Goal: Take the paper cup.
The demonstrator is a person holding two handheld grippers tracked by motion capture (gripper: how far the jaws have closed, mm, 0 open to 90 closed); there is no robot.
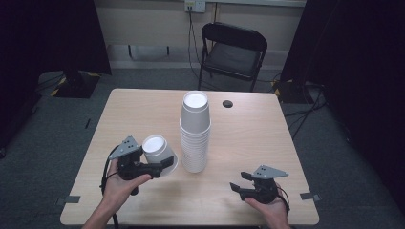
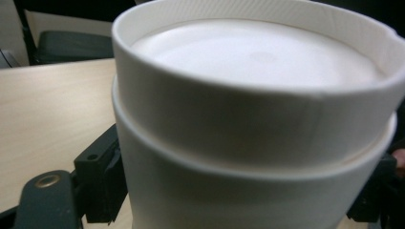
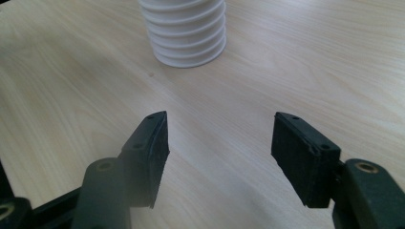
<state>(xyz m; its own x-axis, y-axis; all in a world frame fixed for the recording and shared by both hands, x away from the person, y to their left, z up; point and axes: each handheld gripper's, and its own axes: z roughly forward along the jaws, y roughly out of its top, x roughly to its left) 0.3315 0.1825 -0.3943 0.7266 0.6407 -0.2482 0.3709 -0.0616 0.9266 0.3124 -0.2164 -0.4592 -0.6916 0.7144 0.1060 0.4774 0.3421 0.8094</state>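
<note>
One smooth white foam cup [image 1: 159, 151], upturned, between left gripper [image 1: 165, 165] fingers.

it looked like a lab: black curtains [image 1: 57, 33] at 10 and 2 o'clock, folding chair [image 1: 232, 50] at 12, taped floor cables [image 1: 298, 112].

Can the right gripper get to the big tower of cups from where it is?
Probably yes. The right gripper is open and points at the cup stack, with just bare table between them.
</note>
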